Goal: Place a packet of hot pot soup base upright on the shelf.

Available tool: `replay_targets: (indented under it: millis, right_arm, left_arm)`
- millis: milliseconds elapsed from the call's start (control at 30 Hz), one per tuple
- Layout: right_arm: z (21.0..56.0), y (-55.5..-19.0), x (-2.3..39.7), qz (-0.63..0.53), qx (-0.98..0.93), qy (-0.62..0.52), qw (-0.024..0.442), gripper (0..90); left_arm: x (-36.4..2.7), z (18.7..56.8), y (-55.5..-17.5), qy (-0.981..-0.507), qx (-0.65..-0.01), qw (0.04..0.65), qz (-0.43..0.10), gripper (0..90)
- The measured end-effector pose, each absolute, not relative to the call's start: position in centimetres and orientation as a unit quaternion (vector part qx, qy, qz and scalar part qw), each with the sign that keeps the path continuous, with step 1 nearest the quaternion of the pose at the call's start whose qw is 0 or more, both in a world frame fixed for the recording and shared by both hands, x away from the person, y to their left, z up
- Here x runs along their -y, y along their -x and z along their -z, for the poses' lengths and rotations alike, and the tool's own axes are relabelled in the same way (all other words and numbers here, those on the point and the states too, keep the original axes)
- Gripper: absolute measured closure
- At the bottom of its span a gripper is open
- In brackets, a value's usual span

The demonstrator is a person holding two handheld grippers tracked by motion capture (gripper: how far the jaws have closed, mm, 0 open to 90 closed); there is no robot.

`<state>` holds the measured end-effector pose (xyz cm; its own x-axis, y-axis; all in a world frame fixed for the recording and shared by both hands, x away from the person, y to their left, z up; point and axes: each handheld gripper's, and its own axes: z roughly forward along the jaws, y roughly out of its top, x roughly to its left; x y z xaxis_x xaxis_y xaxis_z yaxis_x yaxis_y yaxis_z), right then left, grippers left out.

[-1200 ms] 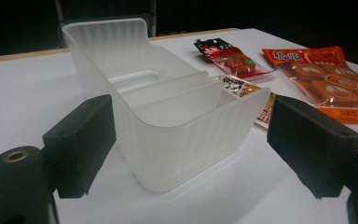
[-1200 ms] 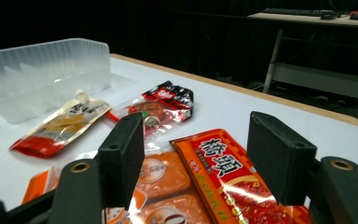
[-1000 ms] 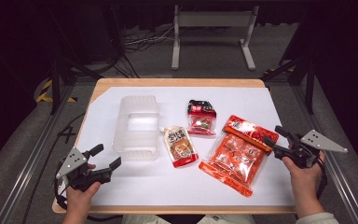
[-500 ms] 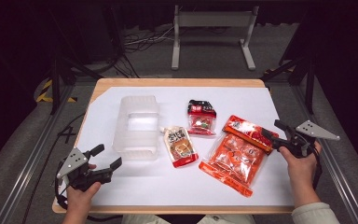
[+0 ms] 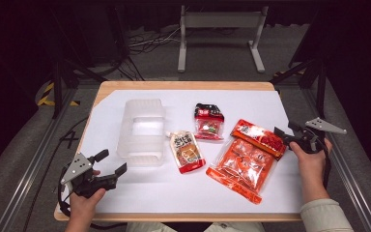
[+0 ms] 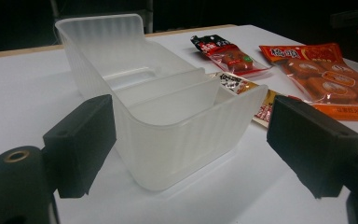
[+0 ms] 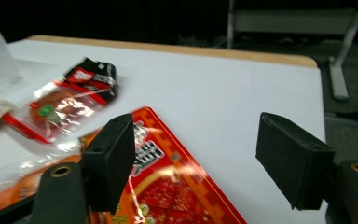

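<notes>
We are moving our right gripper [image 5: 286, 138] closer to the big red bag [image 5: 248, 157] on the table, jaws opening wide to grab it. Our left gripper [image 5: 110, 164] is waiting wide open.

The container [image 5: 142, 133], left of centre in the high view, is frosted translucent plastic with fine ribbed walls. The big orange-red packet [image 5: 247, 158] at right is glossy clear film that catches glare, as are the small black-topped packet [image 5: 208, 122] and the spouted pouch [image 5: 187, 152]. The table [image 5: 183, 85] shows a pale wood edge under a matt white sheet [image 5: 280, 193]. The right gripper [image 7: 193, 163] bears matt black pads.
</notes>
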<state>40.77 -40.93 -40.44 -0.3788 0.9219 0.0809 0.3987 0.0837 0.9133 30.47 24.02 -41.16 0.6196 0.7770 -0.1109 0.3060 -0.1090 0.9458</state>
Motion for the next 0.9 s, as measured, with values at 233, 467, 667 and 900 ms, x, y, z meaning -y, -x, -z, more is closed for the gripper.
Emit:
replay_targets:
  millis: [233, 467, 667, 900]
  right_arm:
    - [41.9, -41.4, 41.5, -0.456, -0.693, -0.504, 0.240, 27.6]
    - [43.1, -41.9, 41.5, -0.446, -0.706, -0.508, 0.211, 25.9]
    - [43.8, -42.2, 41.3, -0.441, -0.714, -0.510, 0.186, 25.0]
    - [43.9, -42.4, 41.3, -0.439, -0.720, -0.509, 0.174, 26.6]
  left_arm:
    - [-24.0, 41.1, -30.4, -0.714, -0.379, 0.548, -0.215, 16.3]
    - [-24.1, 41.1, -30.5, -0.712, -0.380, 0.550, -0.215, 16.3]
    - [-24.0, 41.2, -30.5, -0.712, -0.380, 0.549, -0.216, 16.3]
    - [-24.0, 41.2, -30.5, -0.712, -0.382, 0.548, -0.216, 16.4]
